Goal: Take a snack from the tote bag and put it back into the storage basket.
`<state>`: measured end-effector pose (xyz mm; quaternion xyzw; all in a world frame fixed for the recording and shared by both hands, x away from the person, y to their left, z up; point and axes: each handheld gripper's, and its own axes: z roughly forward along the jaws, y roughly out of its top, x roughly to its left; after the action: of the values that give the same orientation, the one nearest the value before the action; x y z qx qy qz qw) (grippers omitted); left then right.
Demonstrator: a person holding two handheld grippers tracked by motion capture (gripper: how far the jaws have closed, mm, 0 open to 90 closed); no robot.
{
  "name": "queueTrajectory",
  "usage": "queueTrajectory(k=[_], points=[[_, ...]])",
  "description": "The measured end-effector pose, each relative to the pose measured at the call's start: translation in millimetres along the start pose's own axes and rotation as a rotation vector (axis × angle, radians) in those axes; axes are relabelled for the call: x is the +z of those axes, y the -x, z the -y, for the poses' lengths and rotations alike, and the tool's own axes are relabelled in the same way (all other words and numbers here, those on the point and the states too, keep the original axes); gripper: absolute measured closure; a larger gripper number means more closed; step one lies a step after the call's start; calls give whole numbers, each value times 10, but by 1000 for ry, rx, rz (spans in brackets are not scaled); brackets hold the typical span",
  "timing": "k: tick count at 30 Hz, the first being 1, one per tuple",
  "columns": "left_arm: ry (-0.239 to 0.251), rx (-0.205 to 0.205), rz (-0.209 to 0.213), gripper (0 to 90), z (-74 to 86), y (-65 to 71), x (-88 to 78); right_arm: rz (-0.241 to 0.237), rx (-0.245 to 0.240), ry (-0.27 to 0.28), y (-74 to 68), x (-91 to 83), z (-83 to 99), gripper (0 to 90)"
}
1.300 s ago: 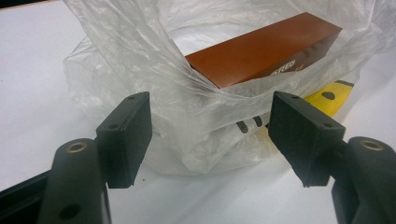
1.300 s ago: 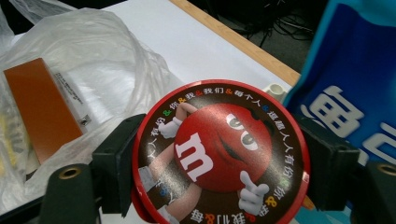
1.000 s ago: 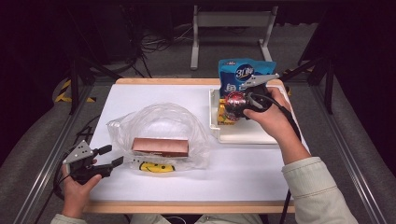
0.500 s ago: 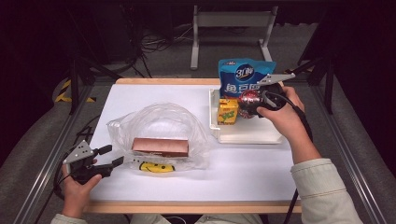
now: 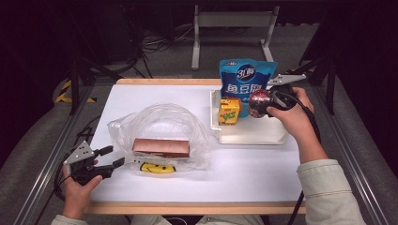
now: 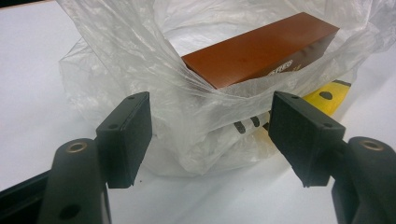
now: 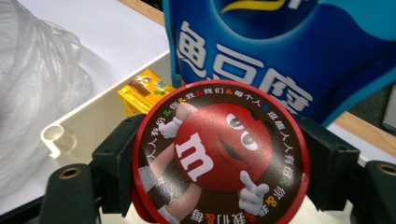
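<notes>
The right gripper (image 5: 265, 101) pinches a round red M&M's tin (image 7: 219, 149) between its fingers (image 7: 114, 163), one pressed on each side of the lid, held above the white tray (image 5: 248, 137) beside the yellow juice carton (image 5: 230, 111) and the blue snack bag (image 5: 246, 79). The left gripper (image 5: 112, 157) rests low on the counter (image 5: 155, 96), fingers spread, just short of the clear plastic bag (image 6: 154, 65) holding a brown box (image 6: 261, 51).
</notes>
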<state>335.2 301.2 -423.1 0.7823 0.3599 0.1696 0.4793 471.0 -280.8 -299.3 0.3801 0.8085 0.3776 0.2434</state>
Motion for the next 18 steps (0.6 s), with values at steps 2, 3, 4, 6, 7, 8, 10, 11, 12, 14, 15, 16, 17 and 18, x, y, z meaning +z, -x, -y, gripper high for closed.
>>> queueTrajectory(k=[2,3,4,6,7,8,10,11,12,14,15,16,17,18], points=[[0,1,1,309,0,2,2,9,9,-5,46,9,34,259],[-1,1,0,309,-1,2,1,14,12,-7,68,17,50,260],[-1,1,0,309,-1,3,1,16,15,-12,88,25,68,260],[0,1,-1,309,-1,3,0,20,19,-19,123,45,101,260],[-1,1,-1,309,-1,3,0,18,21,-20,139,54,118,260],[-1,0,-1,309,0,4,1,15,24,-20,153,65,133,260],[-1,1,-1,309,0,5,1,14,30,-19,183,87,164,260],[-1,1,-2,309,0,5,0,14,30,-19,183,87,164,260],[-1,1,-2,310,0,5,0,18,31,-22,200,100,182,260],[-1,1,-2,309,1,5,-1,24,33,-26,226,122,208,260],[-1,1,-3,309,1,5,-2,28,39,-26,239,135,223,260],[-1,2,-3,309,1,4,-2,29,38,-28,256,147,238,260],[0,2,-4,309,1,3,-3,28,39,-27,263,155,247,260],[0,2,-4,309,1,2,-4,27,42,-27,273,167,260,260]])
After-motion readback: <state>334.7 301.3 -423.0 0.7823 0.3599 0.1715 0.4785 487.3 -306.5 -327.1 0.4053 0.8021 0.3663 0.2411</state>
